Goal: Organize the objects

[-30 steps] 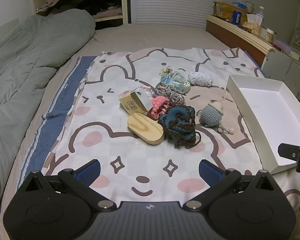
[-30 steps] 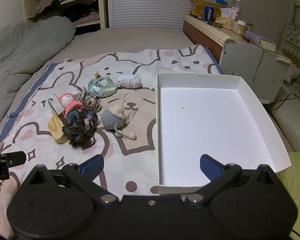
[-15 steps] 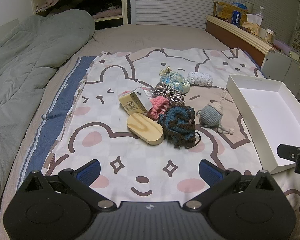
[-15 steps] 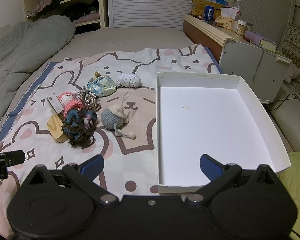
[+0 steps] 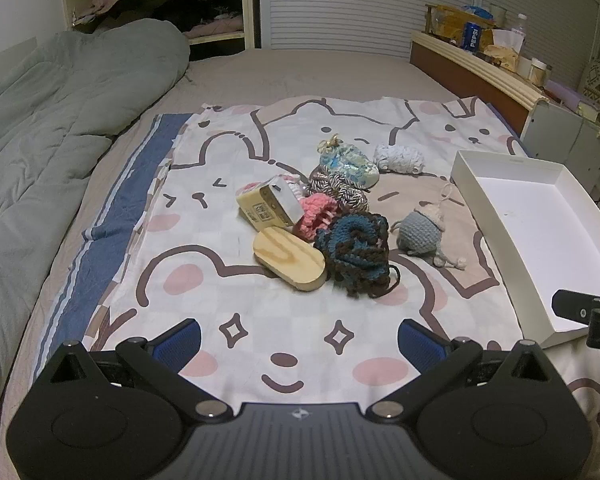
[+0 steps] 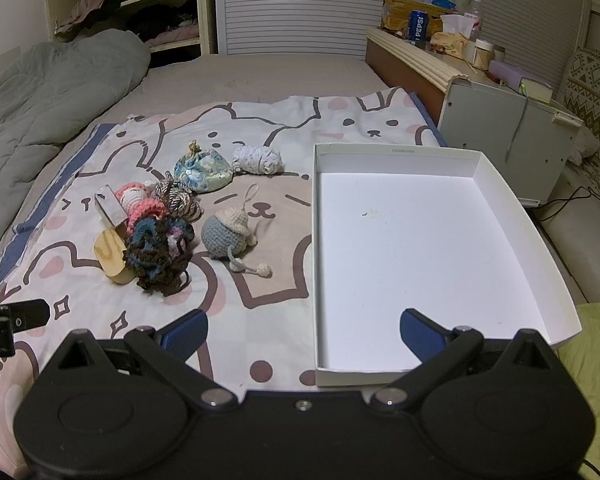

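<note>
The white tray lay on the bed with nothing in it, and every loose item sat in a cluster just left of it on the bear-print sheet. Nearest the tray was the grey crocheted mouse; left of that lay the dark blue-brown yarn bundle, touching the wooden oval block and the pink crochet piece. The left gripper and the right gripper both hovered short of the pile, jaws spread wide and holding nothing. A sound first move would probably be the right gripper taking the mouse by its body, not its trailing cord, since it stood apart from the tangle.
</note>
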Tool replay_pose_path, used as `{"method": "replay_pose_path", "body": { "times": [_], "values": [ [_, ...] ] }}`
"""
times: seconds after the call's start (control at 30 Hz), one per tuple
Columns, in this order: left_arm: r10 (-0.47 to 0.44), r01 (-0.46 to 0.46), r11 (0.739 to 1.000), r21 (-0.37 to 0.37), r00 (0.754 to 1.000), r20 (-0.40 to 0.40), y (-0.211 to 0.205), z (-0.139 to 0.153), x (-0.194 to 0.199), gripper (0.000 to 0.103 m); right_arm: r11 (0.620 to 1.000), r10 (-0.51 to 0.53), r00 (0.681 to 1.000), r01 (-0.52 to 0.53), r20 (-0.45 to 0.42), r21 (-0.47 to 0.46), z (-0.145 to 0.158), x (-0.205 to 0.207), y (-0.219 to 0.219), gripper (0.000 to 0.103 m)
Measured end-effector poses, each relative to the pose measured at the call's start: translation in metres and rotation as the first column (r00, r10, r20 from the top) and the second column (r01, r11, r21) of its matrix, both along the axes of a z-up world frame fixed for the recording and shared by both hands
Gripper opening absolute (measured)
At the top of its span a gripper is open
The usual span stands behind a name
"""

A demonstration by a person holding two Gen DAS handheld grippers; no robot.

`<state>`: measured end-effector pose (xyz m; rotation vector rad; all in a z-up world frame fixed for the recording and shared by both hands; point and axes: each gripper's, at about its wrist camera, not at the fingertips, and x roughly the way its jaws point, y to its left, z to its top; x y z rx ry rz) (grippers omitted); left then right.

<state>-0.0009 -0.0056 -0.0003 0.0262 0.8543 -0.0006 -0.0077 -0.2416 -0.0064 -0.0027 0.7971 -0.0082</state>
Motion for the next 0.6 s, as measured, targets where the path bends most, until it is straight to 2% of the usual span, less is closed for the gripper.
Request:
{"method": "replay_pose_path", "body": {
  "times": [0.6],
  "values": [
    [0.001, -0.001, 1.000, 0.003, 1.000, -0.006, -0.0014, -0.0011, 0.0014, 0.103, 1.000, -0.015, 1.000, 0.015, 0.006, 0.016, 0.0005, 0.0036, -0.0024, 0.103]
  ]
}}
